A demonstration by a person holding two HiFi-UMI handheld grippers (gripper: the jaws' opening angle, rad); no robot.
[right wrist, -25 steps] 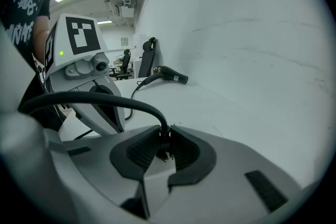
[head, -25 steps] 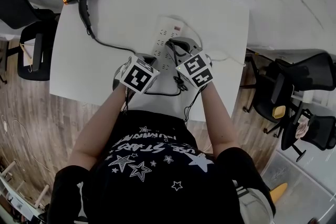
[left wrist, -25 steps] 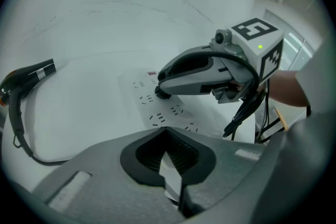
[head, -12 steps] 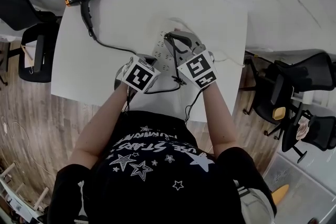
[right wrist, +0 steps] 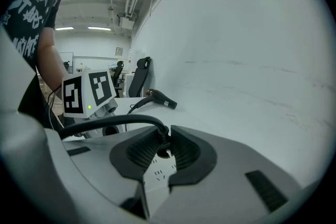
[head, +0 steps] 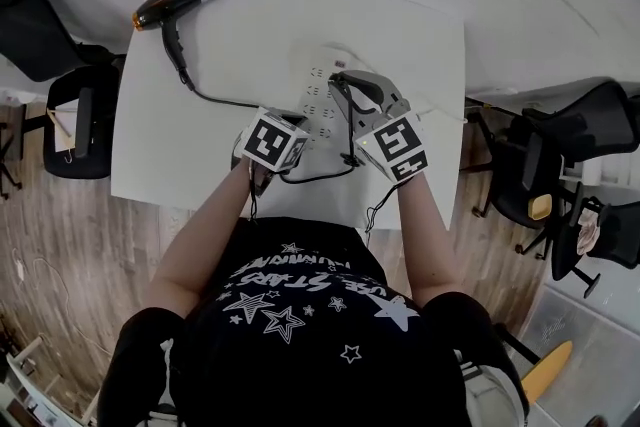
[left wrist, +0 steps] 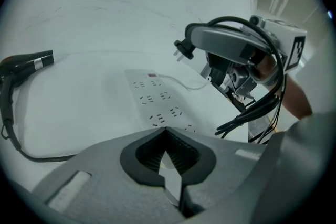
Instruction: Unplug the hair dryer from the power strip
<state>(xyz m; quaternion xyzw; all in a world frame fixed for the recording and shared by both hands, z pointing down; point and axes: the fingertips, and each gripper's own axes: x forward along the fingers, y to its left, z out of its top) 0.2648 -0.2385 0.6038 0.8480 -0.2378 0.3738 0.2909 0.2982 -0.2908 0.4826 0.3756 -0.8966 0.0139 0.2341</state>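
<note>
Already the plug (left wrist: 181,50) hangs clear above the strip (left wrist: 157,99), prongs bare. The right gripper (right wrist: 166,136) pinches it, and its black cord (right wrist: 105,124) loops off to the left. In the left gripper view the strip lies below and left of the plug, its long axis running up the frame, and every socket in view is empty. The left gripper (left wrist: 167,131), jaws pressed together, sits at the strip's near end. The dryer (head: 178,3) rests at the table's (head: 400,25) upper left, well apart.
</note>
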